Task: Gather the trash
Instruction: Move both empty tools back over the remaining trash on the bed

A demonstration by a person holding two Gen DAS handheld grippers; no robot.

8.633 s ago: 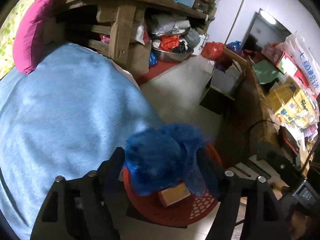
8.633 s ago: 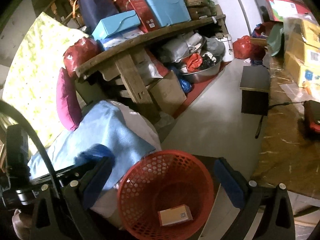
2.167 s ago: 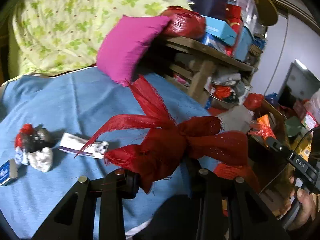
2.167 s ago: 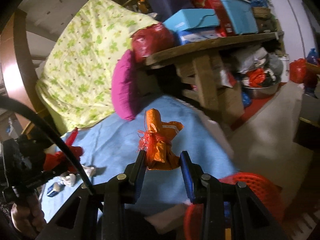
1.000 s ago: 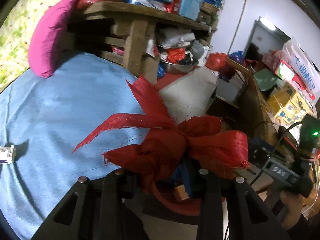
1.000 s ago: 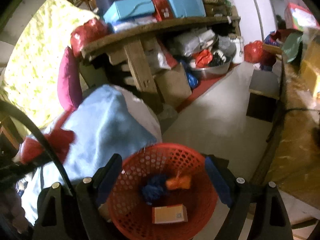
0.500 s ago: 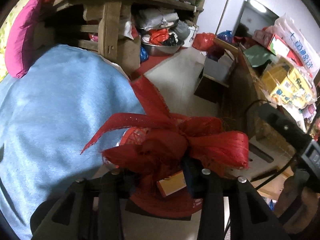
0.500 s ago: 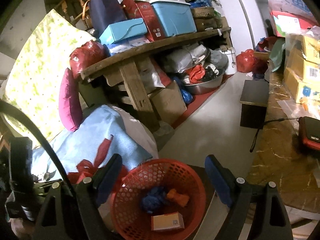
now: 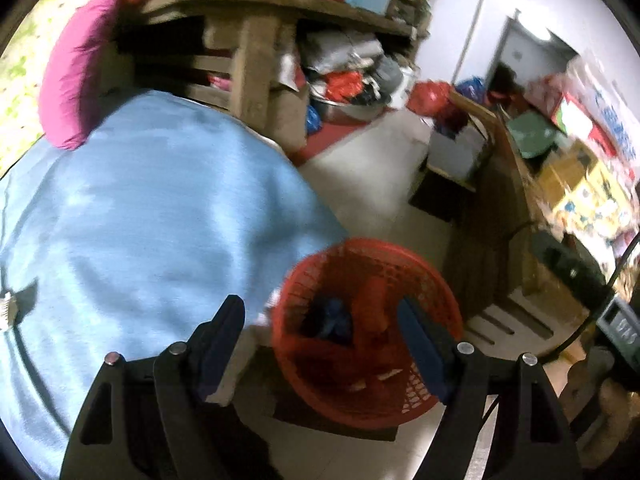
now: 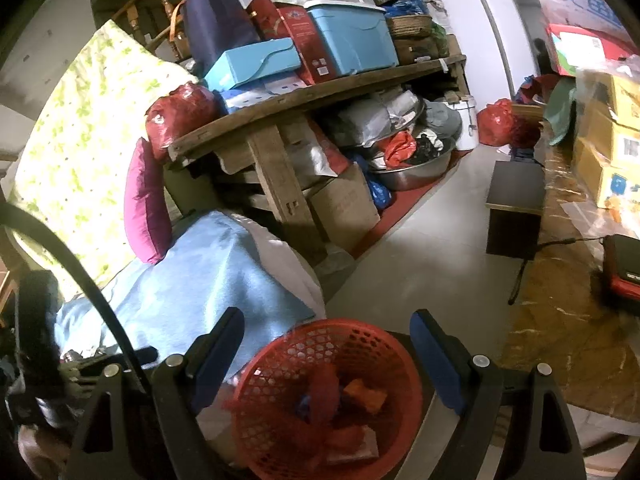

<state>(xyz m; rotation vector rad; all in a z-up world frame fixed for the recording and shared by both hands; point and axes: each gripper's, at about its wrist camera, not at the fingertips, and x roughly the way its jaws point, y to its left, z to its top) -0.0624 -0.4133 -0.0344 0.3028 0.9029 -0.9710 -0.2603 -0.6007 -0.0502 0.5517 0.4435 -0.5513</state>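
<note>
The red basket [image 10: 328, 396] sits on the floor at the near right edge of the blue blanket [image 9: 152, 216], on a dark mat. Inside it lie a red mesh bundle [image 10: 326, 390], a blue bundle [image 9: 332, 316], an orange packet [image 10: 364, 396] and a small box [image 10: 354, 446], partly covered. The left gripper [image 9: 320, 340] hangs above the basket with its jaws apart; they have just been opening, and nothing is between them. The right gripper [image 10: 326, 354] also hovers over the basket, spread wide and empty. On the blanket's far left edge lies a small white scrap [image 9: 6, 310], blurred. A magenta pillow [image 10: 146, 208] stands at the blanket's far end, against a wooden shelf [image 10: 304, 100] stacked with boxes and bags. To the right runs a brown table [image 10: 560, 312] with a black stool [image 10: 516, 216] beside it.
</note>
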